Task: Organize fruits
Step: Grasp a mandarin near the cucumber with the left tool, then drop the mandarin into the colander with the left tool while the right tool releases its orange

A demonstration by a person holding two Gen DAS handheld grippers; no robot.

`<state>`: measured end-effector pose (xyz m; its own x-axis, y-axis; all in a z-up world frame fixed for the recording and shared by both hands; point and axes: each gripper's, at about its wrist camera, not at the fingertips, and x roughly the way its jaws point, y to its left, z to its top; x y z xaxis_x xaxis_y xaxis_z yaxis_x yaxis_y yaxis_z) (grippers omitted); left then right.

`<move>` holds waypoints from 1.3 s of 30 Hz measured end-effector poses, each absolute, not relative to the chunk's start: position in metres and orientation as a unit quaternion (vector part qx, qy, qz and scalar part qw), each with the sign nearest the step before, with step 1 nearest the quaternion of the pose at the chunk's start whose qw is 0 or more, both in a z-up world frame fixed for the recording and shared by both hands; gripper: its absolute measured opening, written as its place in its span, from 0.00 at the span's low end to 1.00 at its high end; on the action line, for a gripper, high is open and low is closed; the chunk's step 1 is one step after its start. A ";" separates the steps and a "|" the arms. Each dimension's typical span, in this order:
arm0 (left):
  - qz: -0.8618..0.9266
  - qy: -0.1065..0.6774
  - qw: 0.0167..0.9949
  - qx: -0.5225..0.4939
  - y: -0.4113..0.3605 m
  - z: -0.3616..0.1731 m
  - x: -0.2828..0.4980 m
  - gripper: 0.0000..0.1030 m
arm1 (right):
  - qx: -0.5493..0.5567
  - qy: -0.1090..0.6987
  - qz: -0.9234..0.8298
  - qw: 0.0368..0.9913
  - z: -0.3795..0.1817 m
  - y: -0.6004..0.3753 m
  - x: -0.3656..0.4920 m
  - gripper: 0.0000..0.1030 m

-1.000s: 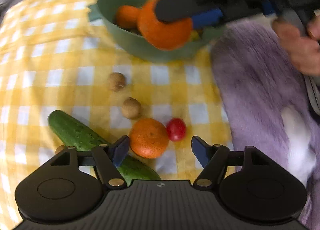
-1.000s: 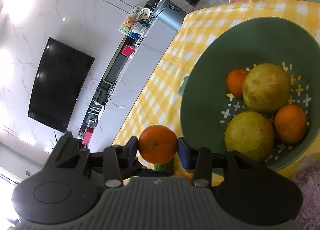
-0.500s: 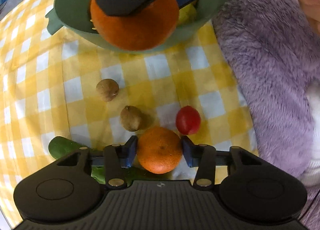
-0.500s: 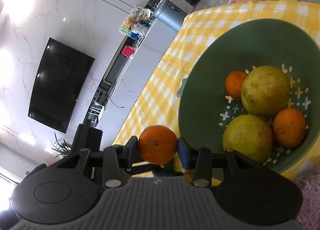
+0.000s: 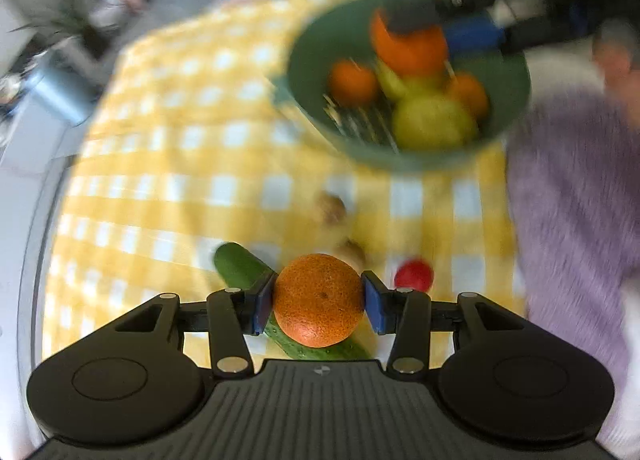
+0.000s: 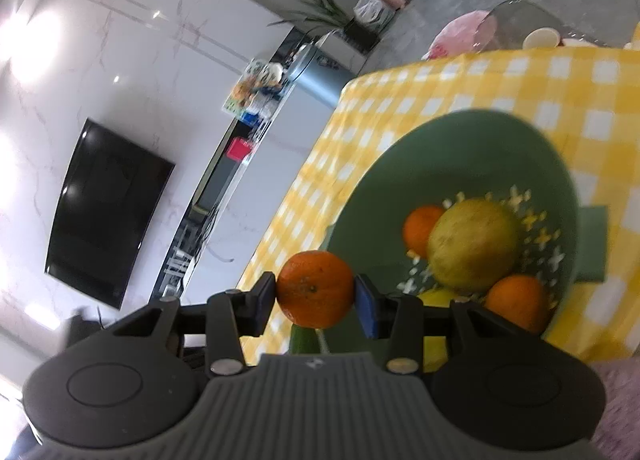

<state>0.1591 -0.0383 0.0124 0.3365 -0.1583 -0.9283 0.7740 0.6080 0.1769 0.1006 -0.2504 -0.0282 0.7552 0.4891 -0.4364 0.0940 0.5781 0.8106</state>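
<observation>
gingham cloth (image 5: 168, 188) under green bowl (image 6: 452, 148), wall tv (image 6: 104, 212) behind; both jaws clamp oranges

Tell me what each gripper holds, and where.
Left gripper: an orange, pinched across its sides. Right gripper: another orange, held likewise.

My L gripper (image 5: 319, 300) clamps an orange (image 5: 319, 306); R gripper (image 6: 315, 296) pinches another orange (image 6: 315, 289), both w/ jaws closed in.
</observation>
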 end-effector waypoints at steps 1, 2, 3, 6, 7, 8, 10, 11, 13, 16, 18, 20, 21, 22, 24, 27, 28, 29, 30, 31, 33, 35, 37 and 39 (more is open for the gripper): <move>-0.297 0.490 0.767 0.289 -0.038 0.020 0.159 0.51 | 0.446 0.327 0.115 0.825 -0.030 -0.253 0.100 0.39; -0.286 0.486 0.784 0.258 -0.039 0.024 0.153 0.51 | 0.450 0.327 0.110 0.824 -0.032 -0.254 0.101 0.39; -0.276 0.476 0.802 0.232 -0.039 0.031 0.150 0.51 | 0.456 0.328 0.108 0.820 -0.035 -0.256 0.103 0.39; -0.241 0.440 0.848 0.168 -0.046 0.040 0.135 0.51 | 0.469 0.337 0.099 0.810 -0.043 -0.256 0.108 0.39; -0.233 0.426 0.862 0.149 -0.047 0.042 0.128 0.51 | 0.462 0.338 0.091 0.815 -0.044 -0.254 0.109 0.39; -0.228 0.411 0.874 0.125 -0.047 0.047 0.125 0.51 | 0.459 0.339 0.086 0.817 -0.044 -0.253 0.110 0.39; -0.220 0.390 0.892 0.067 -0.045 0.052 0.120 0.51 | 0.461 0.340 0.083 0.815 -0.046 -0.253 0.111 0.39; -0.217 0.382 0.898 0.032 -0.042 0.050 0.121 0.51 | 0.460 0.342 0.083 0.815 -0.047 -0.252 0.113 0.39; -0.211 0.371 0.904 -0.043 -0.039 0.043 0.123 0.51 | 0.453 0.350 0.086 0.815 -0.050 -0.249 0.117 0.41; -0.193 0.394 0.889 -0.129 -0.031 0.040 0.128 0.51 | 0.450 0.357 0.092 0.813 -0.055 -0.247 0.122 0.66; -0.177 0.398 0.886 -0.155 -0.025 0.038 0.129 0.51 | 0.456 0.335 0.104 0.818 -0.048 -0.251 0.116 0.76; -0.171 0.397 0.887 -0.162 -0.026 0.038 0.129 0.51 | 0.476 0.296 0.085 0.823 -0.039 -0.265 0.104 0.76; -0.172 0.393 0.888 -0.163 -0.027 0.040 0.128 0.51 | 0.491 0.272 0.072 0.825 -0.036 -0.274 0.098 0.76; -0.177 0.388 0.889 -0.166 -0.030 0.042 0.128 0.51 | 0.510 0.243 0.054 0.823 -0.033 -0.285 0.090 0.76; -0.189 0.379 0.888 -0.177 -0.039 0.044 0.130 0.51 | 0.537 0.193 0.024 0.821 -0.028 -0.303 0.075 0.76; -0.207 0.377 0.880 -0.205 -0.056 0.038 0.141 0.51 | 0.523 0.171 -0.006 0.835 -0.022 -0.317 0.067 0.76; -0.213 0.376 0.876 -0.213 -0.063 0.036 0.145 0.51 | 0.523 0.172 -0.011 0.835 -0.022 -0.319 0.066 0.76; -0.219 0.377 0.873 -0.218 -0.071 0.032 0.150 0.51 | 0.530 0.172 -0.014 0.830 -0.023 -0.322 0.066 0.76; -0.227 0.380 0.869 -0.222 -0.077 0.030 0.155 0.51 | 0.536 0.172 -0.012 0.826 -0.025 -0.324 0.065 0.76; -0.235 0.384 0.864 -0.224 -0.086 0.027 0.159 0.51 | 0.541 0.171 -0.009 0.823 -0.026 -0.327 0.065 0.76; -0.251 0.391 0.856 -0.229 -0.101 0.018 0.167 0.51 | 0.545 0.166 -0.014 0.822 -0.027 -0.332 0.062 0.76; -0.266 0.400 0.845 -0.236 -0.114 0.010 0.173 0.51 | 0.543 0.163 -0.019 0.823 -0.026 -0.333 0.060 0.76; -0.278 0.413 0.833 -0.240 -0.123 0.001 0.177 0.51 | 0.549 0.165 -0.023 0.819 -0.028 -0.337 0.059 0.76; -0.279 0.423 0.827 -0.243 -0.130 -0.008 0.180 0.51 | 0.559 0.172 -0.024 0.811 -0.033 -0.339 0.063 0.76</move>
